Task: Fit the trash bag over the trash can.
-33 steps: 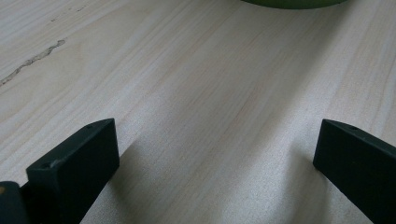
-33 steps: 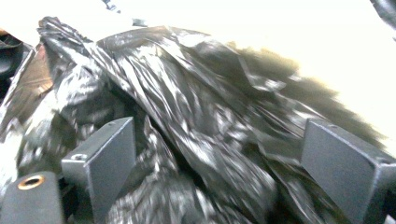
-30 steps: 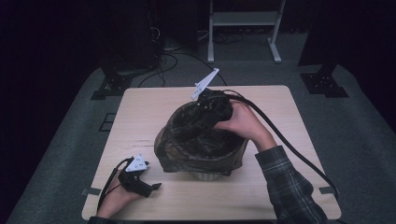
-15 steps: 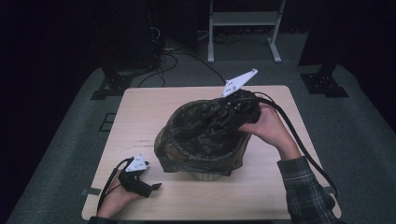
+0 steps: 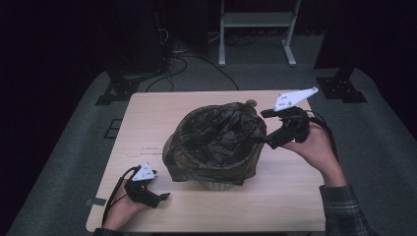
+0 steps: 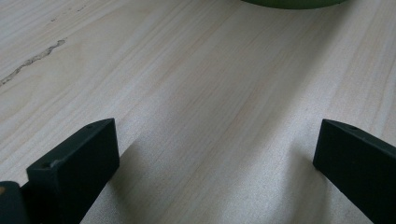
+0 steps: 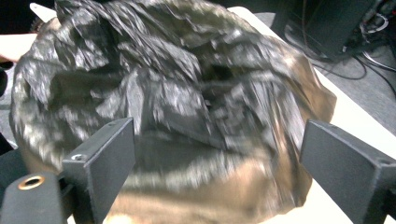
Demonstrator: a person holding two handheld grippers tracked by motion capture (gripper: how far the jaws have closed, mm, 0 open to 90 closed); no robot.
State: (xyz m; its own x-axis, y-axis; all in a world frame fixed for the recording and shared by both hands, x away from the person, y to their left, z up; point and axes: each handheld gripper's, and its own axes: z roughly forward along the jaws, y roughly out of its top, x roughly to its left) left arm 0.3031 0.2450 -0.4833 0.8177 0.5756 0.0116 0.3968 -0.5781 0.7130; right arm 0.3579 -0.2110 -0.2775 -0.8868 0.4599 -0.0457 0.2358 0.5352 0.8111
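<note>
A crumpled dark plastic bag [image 5: 216, 140] is draped over a round bin in the middle of the wooden table [image 5: 147, 123]; a pale bit of the bin [image 5: 216, 186] shows under the bag's front hem. My right gripper [image 5: 263, 140] is held just off the bag's right side, pointing at it. Its jaws stand wide open in the right gripper view [image 7: 219, 140], with the bag [image 7: 187, 102] close in front of them and nothing gripped. My left gripper [image 5: 160, 195] rests on the table at the front left, open [image 6: 215, 135] over bare wood.
A green curved edge [image 6: 294, 3] lies ahead of the left gripper. A small round thing [image 5: 252, 103] sits on the table just behind the bag. Beyond the far edge, cables [image 5: 187, 61] and a white stand [image 5: 255, 29] are on the grey floor.
My right gripper has moved from over the top of the bag out to its right side. The bag now looks spread wider over the bin. The left gripper has stayed put.
</note>
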